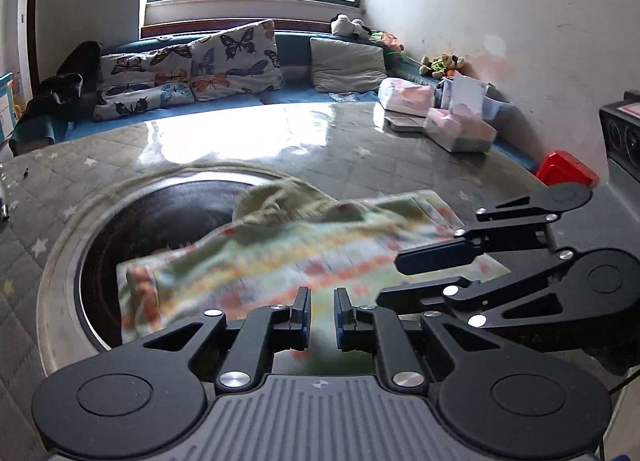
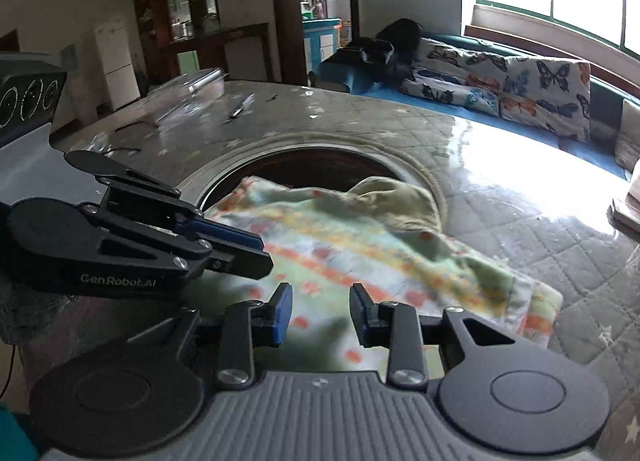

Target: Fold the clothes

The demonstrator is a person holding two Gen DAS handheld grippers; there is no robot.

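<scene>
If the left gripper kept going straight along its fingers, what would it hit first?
Most likely the patterned garment: the left gripper, jaws slightly apart, points right at its near edge. Depth is blurred, so I cannot tell whether it already touches.

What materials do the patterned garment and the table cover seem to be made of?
The patterned garment looks like soft woven or knitted fabric, matte: it drapes and bunches in limp folds. Blur hides the weave. The table cover looks like grey quilted cloth with stitched diamonds and white stars, probably under a clear, glossy plastic or glass sheet, since window light reflects sharply on it.
</scene>
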